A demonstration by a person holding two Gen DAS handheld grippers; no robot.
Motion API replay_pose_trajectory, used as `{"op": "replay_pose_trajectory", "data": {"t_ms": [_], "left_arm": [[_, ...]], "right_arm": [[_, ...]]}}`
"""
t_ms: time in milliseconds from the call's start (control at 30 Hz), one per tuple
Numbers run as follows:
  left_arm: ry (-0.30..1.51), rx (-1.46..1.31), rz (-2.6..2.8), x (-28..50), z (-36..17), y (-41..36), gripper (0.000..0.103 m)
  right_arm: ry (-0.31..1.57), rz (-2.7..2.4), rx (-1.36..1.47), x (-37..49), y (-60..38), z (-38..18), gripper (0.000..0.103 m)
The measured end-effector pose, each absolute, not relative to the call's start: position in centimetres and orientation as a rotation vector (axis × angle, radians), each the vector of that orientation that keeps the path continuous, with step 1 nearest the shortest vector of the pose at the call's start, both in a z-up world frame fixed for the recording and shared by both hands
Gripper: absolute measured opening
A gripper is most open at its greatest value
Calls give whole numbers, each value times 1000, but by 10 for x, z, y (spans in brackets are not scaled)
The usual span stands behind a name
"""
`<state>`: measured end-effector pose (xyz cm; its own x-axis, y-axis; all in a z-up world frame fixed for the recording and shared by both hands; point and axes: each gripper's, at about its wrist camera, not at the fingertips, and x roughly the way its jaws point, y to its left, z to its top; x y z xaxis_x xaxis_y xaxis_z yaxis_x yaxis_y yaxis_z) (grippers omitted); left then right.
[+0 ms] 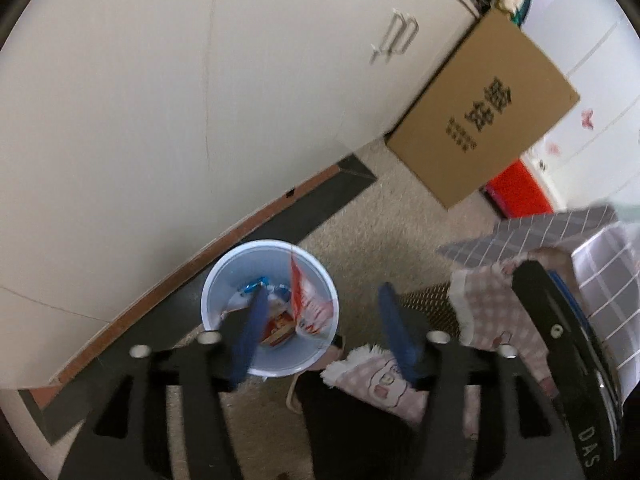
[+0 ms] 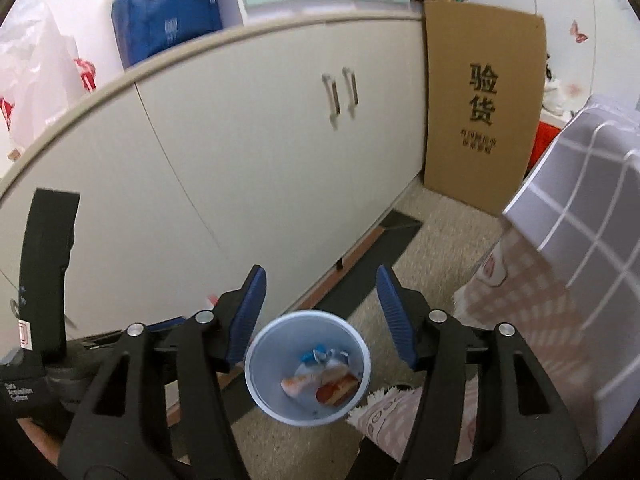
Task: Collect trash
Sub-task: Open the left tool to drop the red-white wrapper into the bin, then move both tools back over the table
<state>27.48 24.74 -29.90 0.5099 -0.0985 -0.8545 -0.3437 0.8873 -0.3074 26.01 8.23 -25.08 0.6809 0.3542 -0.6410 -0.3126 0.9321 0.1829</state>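
Left wrist view first: the smooth off-white cabinet [image 1: 160, 120] fills the left side, then the round pale-blue plastic bin [image 1: 269, 307] sits on the speckled beige carpet [image 1: 384, 216] right by the cabinet's dark baseboard strip. Crinkly wrappers [image 1: 306, 304] are already inside, a red-and-white one standing up against the rim. The left gripper [image 1: 324, 330] hangs over it with its ribbed blue fingers [image 1: 396, 332] spread wide and nothing between them. Further right there's a flat brown cardboard sheet [image 1: 486, 108] with printed characters, and a fuzzy pink checked cloth [image 1: 496, 304] under a grey grid-pattern cover [image 1: 560, 228].

Right wrist view adds stuff the other one misses: the cabinet top with white plastic bags [image 2: 36, 80] and a blue pack [image 2: 166, 16], plus the black body of the other device [image 2: 44, 264] at far left. The right gripper [image 2: 320, 314] is also wide open and empty, bin [image 2: 256, 364] below between its fingers
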Motion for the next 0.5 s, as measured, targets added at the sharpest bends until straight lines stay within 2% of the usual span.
{"op": "replay_pose_trajectory", "data": {"t_ms": [300, 500], "left_arm": [[994, -473, 149, 259, -271, 241, 61], [936, -493, 119, 236, -233, 237, 61]], "right_arm": [[709, 388, 83, 248, 73, -229, 61], [699, 430, 126, 235, 61, -202, 61]]}}
